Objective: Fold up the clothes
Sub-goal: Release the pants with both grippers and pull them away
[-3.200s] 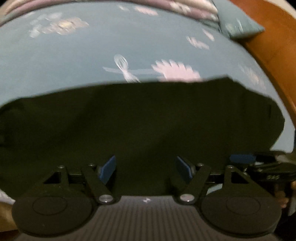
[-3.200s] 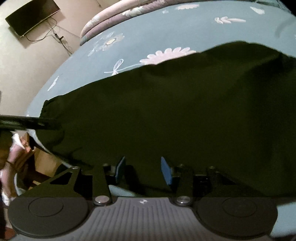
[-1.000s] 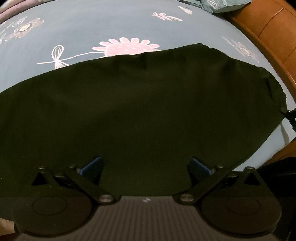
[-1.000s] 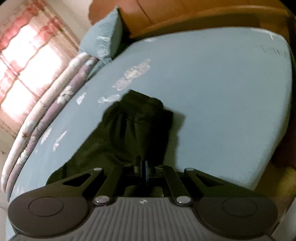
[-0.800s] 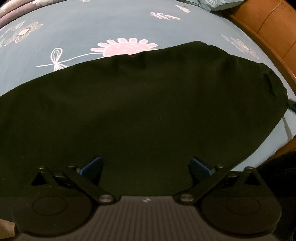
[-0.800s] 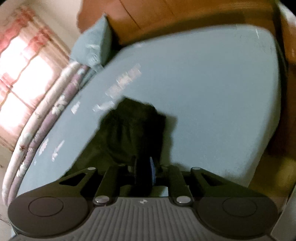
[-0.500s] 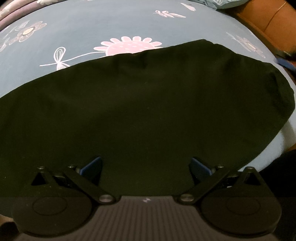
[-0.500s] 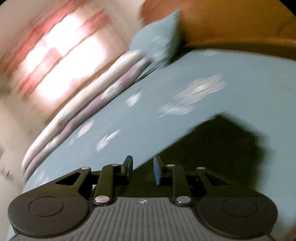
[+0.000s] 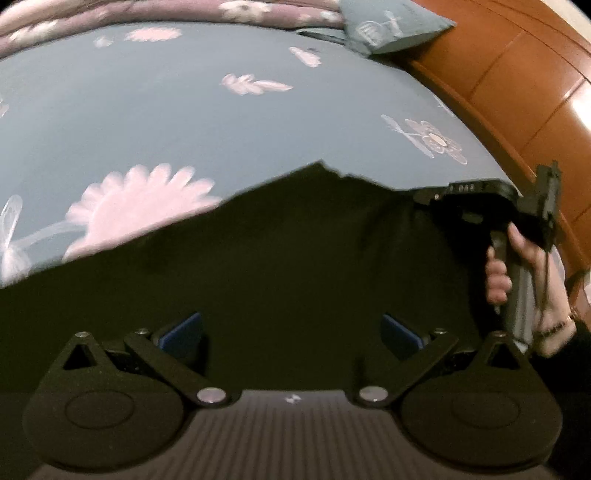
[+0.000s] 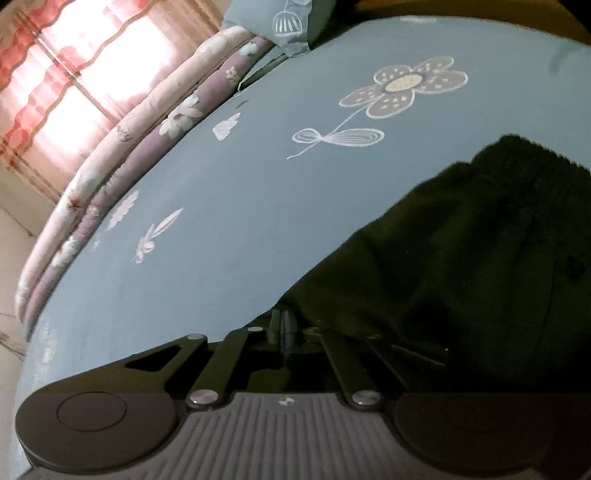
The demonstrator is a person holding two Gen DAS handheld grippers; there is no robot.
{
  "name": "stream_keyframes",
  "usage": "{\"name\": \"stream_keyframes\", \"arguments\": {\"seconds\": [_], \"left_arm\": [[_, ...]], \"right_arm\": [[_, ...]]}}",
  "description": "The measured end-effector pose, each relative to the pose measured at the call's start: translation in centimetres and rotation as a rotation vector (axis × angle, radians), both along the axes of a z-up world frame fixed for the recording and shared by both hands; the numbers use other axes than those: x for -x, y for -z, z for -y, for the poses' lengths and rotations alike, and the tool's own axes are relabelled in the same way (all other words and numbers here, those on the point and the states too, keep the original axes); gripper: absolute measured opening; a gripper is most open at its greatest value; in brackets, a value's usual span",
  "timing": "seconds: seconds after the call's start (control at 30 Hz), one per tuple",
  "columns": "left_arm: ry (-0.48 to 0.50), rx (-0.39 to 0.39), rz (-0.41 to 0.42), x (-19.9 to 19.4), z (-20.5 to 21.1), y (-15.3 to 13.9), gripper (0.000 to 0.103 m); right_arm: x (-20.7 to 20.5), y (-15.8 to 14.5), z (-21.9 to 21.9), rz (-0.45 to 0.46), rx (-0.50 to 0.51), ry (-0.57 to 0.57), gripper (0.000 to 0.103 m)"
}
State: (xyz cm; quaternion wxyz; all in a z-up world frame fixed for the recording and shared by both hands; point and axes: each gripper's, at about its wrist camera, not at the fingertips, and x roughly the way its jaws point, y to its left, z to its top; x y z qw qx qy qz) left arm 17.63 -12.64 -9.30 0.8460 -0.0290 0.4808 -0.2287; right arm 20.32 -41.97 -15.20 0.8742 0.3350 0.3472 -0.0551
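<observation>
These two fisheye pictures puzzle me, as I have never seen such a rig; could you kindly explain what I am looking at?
No robot here: a person holds a hand-held gripper in each hand, and each carries a camera looking along its two fingers. The left wrist view shows the left gripper wide open over a dark garment spread on a blue flowered bedsheet. At its right edge you see the person's right hand gripping the other tool's handle. The right wrist view shows the right gripper shut at the garment's edge; its fingers have just closed, though whether cloth is pinched I cannot tell. Beyond lie a rolled quilt, a pillow and a curtained window.
</observation>
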Motion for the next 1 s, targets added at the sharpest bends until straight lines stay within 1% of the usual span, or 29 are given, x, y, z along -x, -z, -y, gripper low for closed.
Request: {"name": "stream_keyframes", "arguments": {"seconds": [0.03,0.1,0.13,0.17,0.23,0.27,0.3,0.33,0.37,0.43,0.47,0.5,0.57,0.63,0.67,0.73,0.8,0.87,0.97,1.0], "left_arm": [[0.012,-0.004,0.023,-0.8,0.5,0.0,0.101],[0.008,-0.008,0.045,-2.0,0.9,0.4,0.101],[0.012,0.006,0.040,-2.5,0.9,0.8,0.101],[0.017,0.031,0.005,-2.8,0.8,1.6,0.101],[0.028,0.084,-0.070,-3.3,0.6,3.3,0.101],[0.034,0.092,-0.059,-3.1,0.4,3.5,0.101],[0.051,0.116,-0.066,-3.4,0.1,3.0,0.101],[0.068,0.142,-0.075,-3.8,-0.2,2.4,0.101],[0.085,0.168,-0.085,-4.1,-0.6,1.8,0.101],[0.115,0.281,-0.070,-6.3,-1.7,-0.1,0.101],[0.123,0.332,-0.060,-8.0,-2.1,-0.9,0.101],[0.123,0.358,-0.057,-9.6,-2.4,-1.3,0.101],[0.060,0.361,-0.115,-12.5,-2.5,-1.0,0.101],[0.108,0.410,-0.121,-11.8,-1.6,-0.3,0.101],[0.135,0.436,-0.122,-11.4,-1.2,0.1,0.101],[0.221,0.463,-0.150,-9.5,0.3,1.5,0.101],[0.274,0.436,-0.178,-8.1,1.6,3.1,0.101],[0.295,0.375,-0.232,-7.4,2.6,4.6,0.101],[0.267,0.383,-0.214,-5.9,2.4,4.9,0.101],[0.260,0.381,-0.215,-5.5,2.3,4.8,0.102]], "right_arm": [[0.0,-0.3,-0.2,0.004,0.015,-0.013,0.004],[0.0,-0.9,-0.9,0.014,0.049,-0.042,0.017],[-0.1,-1.3,-1.3,0.026,0.068,-0.062,0.030],[-0.2,-1.7,-1.8,0.041,0.087,-0.084,0.036],[-0.3,-3.0,-3.2,0.091,0.124,-0.147,0.037],[-0.5,-3.5,-3.8,0.114,0.138,-0.177,0.038],[-0.8,-3.8,-4.3,0.131,0.145,-0.196,0.039],[-1.1,-3.8,-4.7,0.132,0.144,-0.210,0.043],[-1.4,-3.7,-5.2,0.129,0.142,-0.221,0.045],[-2.0,-3.1,-5.8,0.085,0.130,-0.248,0.045],[-2.2,-2.9,-6.1,0.082,0.119,-0.266,0.045],[-2.4,-2.8,-6.4,0.095,0.109,-0.292,0.045],[-3.2,-3.1,-6.9,0.111,0.108,-0.335,0.045],[-3.9,-3.6,-7.2,0.135,0.105,-0.387,0.045],[-4.4,-3.7,-7.2,0.125,0.084,-0.418,0.045],[-5.9,-3.8,-7.4,0.088,0.041,-0.477,0.045],[-7.7,-3.8,-7.4,0.038,0.006,-0.525,0.045],[-9.8,-3.5,-7.8,-0.036,-0.006,-0.584,0.045],[-11.6,-3.0,-8.4,-0.156,0.020,-0.651,0.045],[-11.6,-2.8,-8.5,-0.168,0.013,-0.666,0.045]]}}
